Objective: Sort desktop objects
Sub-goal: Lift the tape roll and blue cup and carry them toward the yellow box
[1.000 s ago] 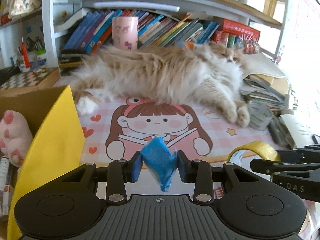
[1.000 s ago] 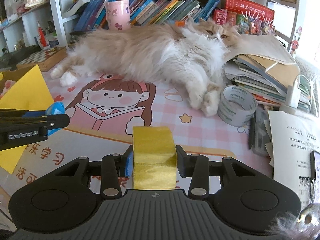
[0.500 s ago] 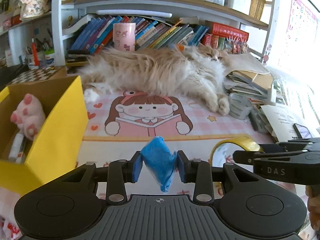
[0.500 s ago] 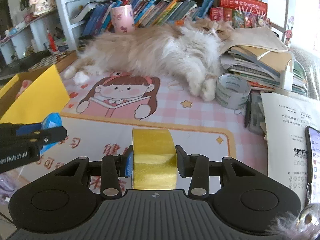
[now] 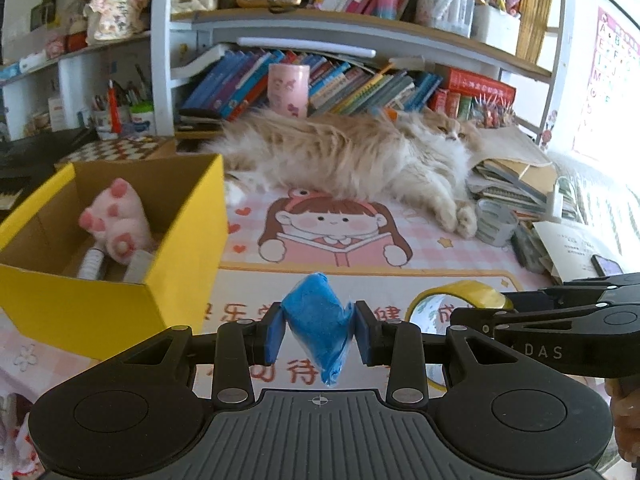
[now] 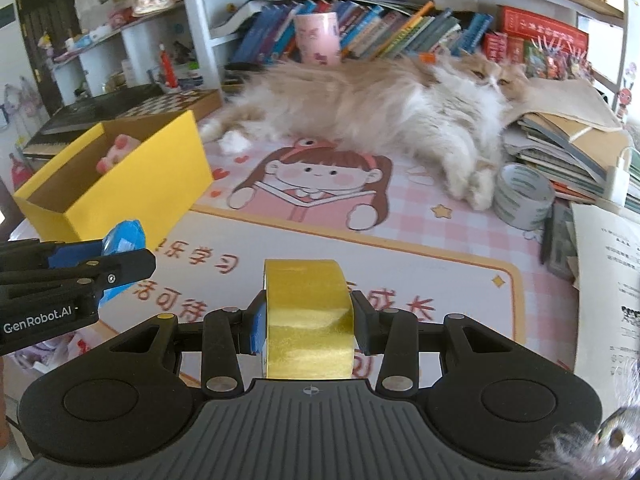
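Nearest the left wrist camera, the left gripper (image 5: 319,334) is pinching a crumpled blue plastic-wrapped packet (image 5: 318,320) between its blue-padded fingers, the jaws drawn in narrow around the soft, wrinkled bundle, which is hanging above the desk mat. Beside it, the right gripper (image 6: 308,322) is clamping a roll of glossy yellow adhesive tape (image 6: 308,316) across its flat sides, the jaws set about as wide as the roll, the smooth band standing on edge between them.

Under both tools, the printed pink-and-white desk mat (image 6: 420,248) with a cartoon reading girl is covering the desk. Toward the mat's left edge, an open yellow cardboard box (image 5: 120,308) with a plain brown inside is holding a fuzzy pink paw-shaped plush toy (image 5: 116,220) and some small whitish items I cannot identify. Near the mat's right edge, a grey roll of wide tape (image 6: 522,196) is standing just beside the paws of a fluffy cream-and-ginger long-haired cat (image 6: 380,112), which is lying stretched along the mat's far edge, its head at a slumped stack of books and papers (image 6: 568,144).
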`<state>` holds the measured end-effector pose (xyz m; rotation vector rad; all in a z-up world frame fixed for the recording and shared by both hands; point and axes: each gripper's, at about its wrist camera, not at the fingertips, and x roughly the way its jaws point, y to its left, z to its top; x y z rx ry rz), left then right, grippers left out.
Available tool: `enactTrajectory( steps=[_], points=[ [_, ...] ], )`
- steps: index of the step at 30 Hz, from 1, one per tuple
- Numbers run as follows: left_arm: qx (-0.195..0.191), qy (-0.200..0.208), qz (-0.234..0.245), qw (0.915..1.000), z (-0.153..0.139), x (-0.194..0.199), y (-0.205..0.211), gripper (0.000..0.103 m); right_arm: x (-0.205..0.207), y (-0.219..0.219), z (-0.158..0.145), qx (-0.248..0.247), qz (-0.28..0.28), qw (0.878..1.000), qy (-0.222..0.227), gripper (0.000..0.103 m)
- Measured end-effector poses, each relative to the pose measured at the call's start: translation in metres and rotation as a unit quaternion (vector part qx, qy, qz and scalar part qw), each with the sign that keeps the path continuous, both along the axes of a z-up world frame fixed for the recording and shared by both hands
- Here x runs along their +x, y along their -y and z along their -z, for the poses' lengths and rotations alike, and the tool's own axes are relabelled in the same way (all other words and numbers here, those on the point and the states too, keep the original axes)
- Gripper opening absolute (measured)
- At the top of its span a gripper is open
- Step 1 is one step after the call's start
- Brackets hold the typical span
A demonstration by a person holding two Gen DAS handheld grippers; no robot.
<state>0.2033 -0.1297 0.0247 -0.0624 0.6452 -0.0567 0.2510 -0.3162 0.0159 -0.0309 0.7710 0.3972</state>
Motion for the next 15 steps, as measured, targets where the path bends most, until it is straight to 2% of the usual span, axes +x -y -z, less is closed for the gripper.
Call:
enactTrajectory(
  steps=[15],
  points=[
    [0.006,0.006,0.033,0.9994,-0.003,-0.050,-0.060,0.035,-0.055,-0.068,-0.008,0.007,0.006,1.000,0.007,0.038]
  ],
)
